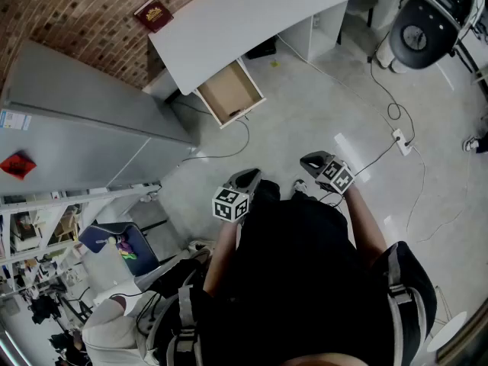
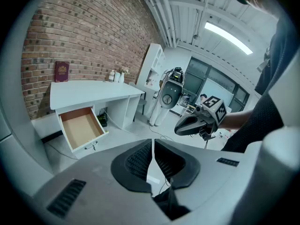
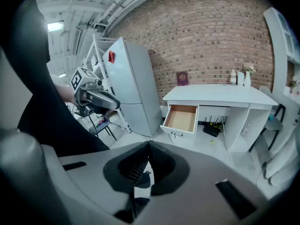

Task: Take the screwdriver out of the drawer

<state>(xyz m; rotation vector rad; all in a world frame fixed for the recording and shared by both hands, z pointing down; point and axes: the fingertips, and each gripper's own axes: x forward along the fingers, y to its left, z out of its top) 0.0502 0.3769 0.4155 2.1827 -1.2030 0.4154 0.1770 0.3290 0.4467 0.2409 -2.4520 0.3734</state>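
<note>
The open drawer (image 1: 229, 92) sticks out from under the white desk (image 1: 252, 14), a few steps ahead of me. Its wooden inside (image 2: 80, 127) looks bare in both gripper views (image 3: 182, 117), and I cannot make out a screwdriver. A small key or pull hangs at its front (image 3: 176, 134). My left gripper (image 1: 242, 181) and right gripper (image 1: 314, 162) are held in front of the person's body, far from the drawer. The left gripper's jaws (image 2: 152, 142) are shut on nothing, and so are the right gripper's (image 3: 149, 145).
A grey refrigerator (image 1: 84, 120) stands left of the desk. A red book (image 1: 153, 14) lies on the desk's corner. Cables and a power strip (image 1: 402, 141) run over the floor at the right, near a white machine (image 1: 423, 21). A chair with a blue seat (image 1: 114, 242) stands at the lower left.
</note>
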